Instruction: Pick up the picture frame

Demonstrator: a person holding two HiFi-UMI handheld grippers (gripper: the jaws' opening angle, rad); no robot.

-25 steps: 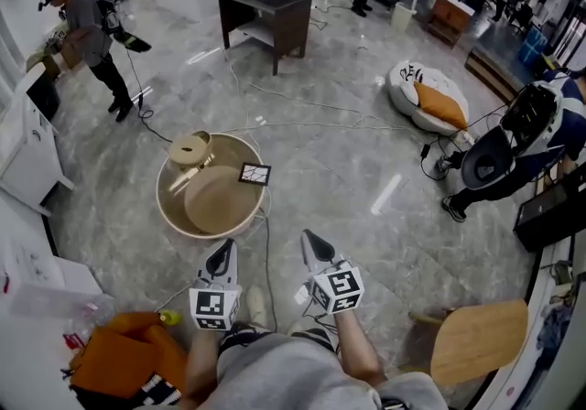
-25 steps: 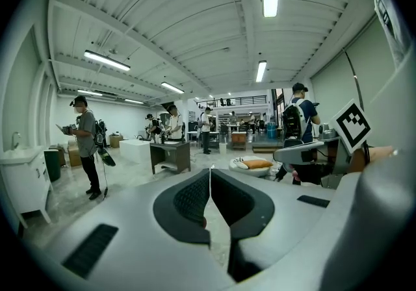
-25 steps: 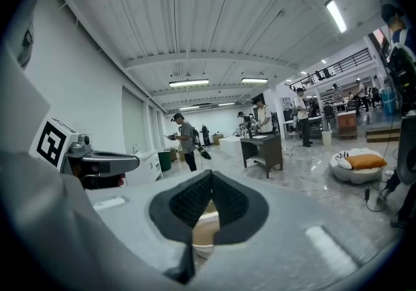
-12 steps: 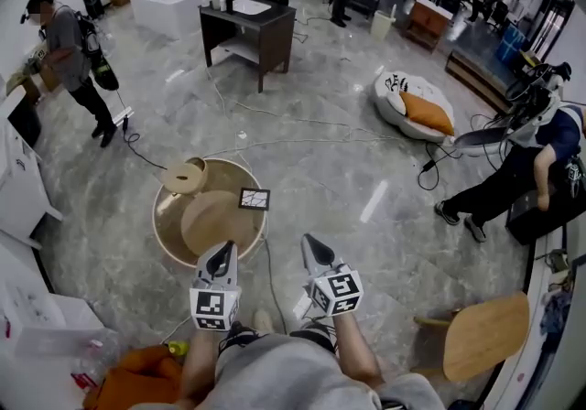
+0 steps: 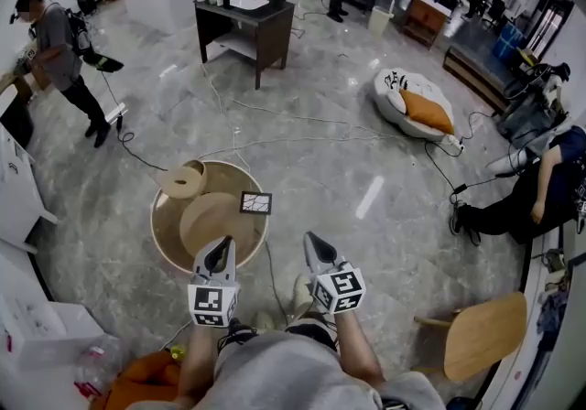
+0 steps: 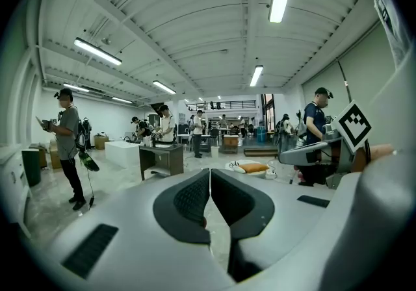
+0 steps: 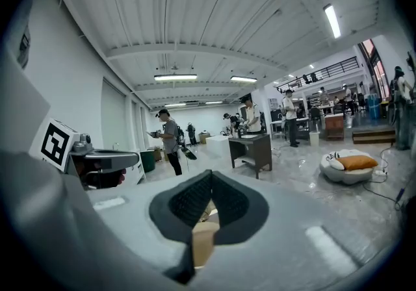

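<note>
Both tools are closed and empty. In its own view the grey left tool [image 5: 219, 253] shows its ribbed black pads [image 6: 188, 195] pressed together, and the grey right tool [image 5: 317, 247] shows the same. They hang side by side at the near edge of a round pale-wood tabletop [image 5: 156, 232] with a raised rim, set low on the grey marble floor [image 5: 366, 152].

The small dark-edged picture frame [image 5: 255, 203] with a white picture sits at the far right of that tabletop. It lies beyond the tool tips and roughly between their lines, apart from both. A small round wooden disc [image 5: 183, 181] rests at the far left rim.

I read this as the approach — no grasp has begun. Next I'd have to open one tool, likely the right, reach out to the frame's edge, then close on it before lifting.
</note>
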